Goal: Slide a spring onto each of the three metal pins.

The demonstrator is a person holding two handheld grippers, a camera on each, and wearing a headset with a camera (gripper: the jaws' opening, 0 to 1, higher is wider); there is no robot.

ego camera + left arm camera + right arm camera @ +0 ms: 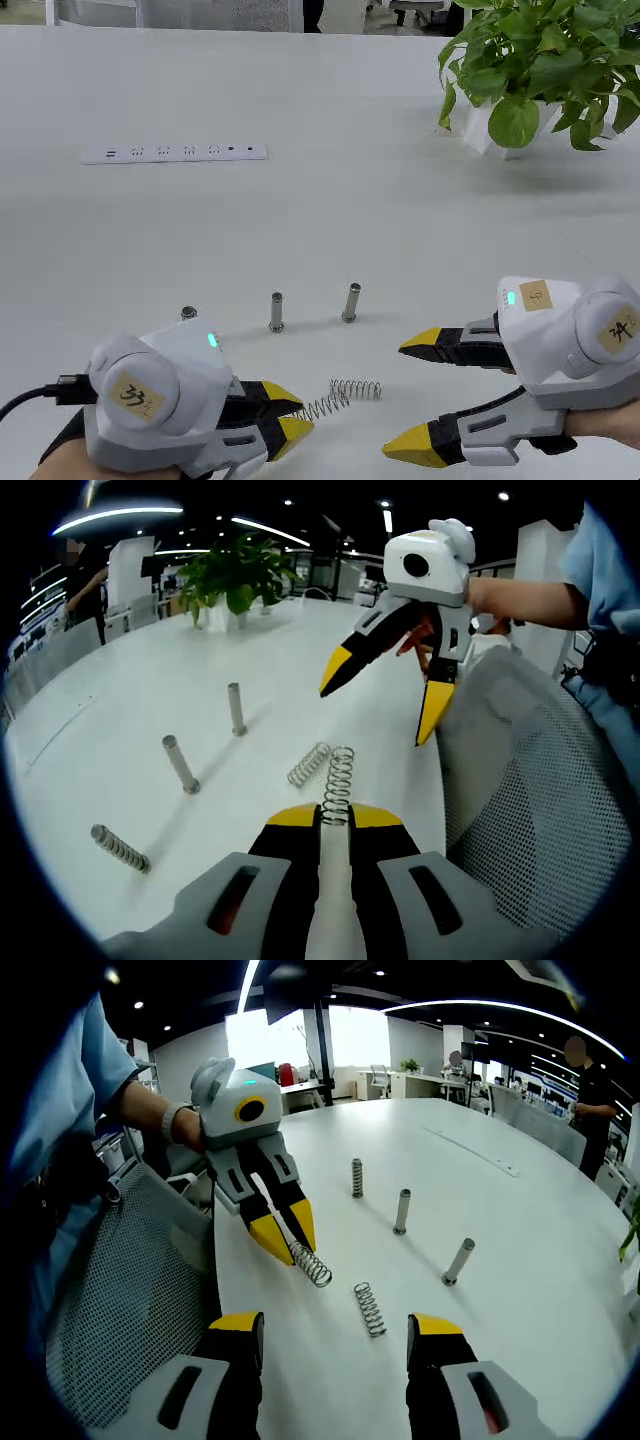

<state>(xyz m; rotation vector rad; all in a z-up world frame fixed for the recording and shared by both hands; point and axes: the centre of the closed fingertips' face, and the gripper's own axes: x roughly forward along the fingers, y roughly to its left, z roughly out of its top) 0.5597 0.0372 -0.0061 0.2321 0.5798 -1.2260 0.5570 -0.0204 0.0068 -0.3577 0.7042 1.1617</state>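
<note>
Three metal pins stand in a row on the white table (330, 210). The left pin (189, 313) wears a spring (119, 847), also seen in the right gripper view (356, 1177). The middle pin (276, 311) and the right pin (351, 301) are bare. My left gripper (287, 415) is shut on one end of a spring (320, 403), which sticks out past its yellow tips (338, 775). A loose spring (357, 388) lies just beyond it (369, 1308). My right gripper (415, 395) is open to the right of both springs, holding nothing.
A white power strip (175, 153) lies at the far left. A potted plant (540, 70) stands at the far right corner. A mesh chair (530, 810) sits at the table's near edge. A person (590, 1080) stands far off.
</note>
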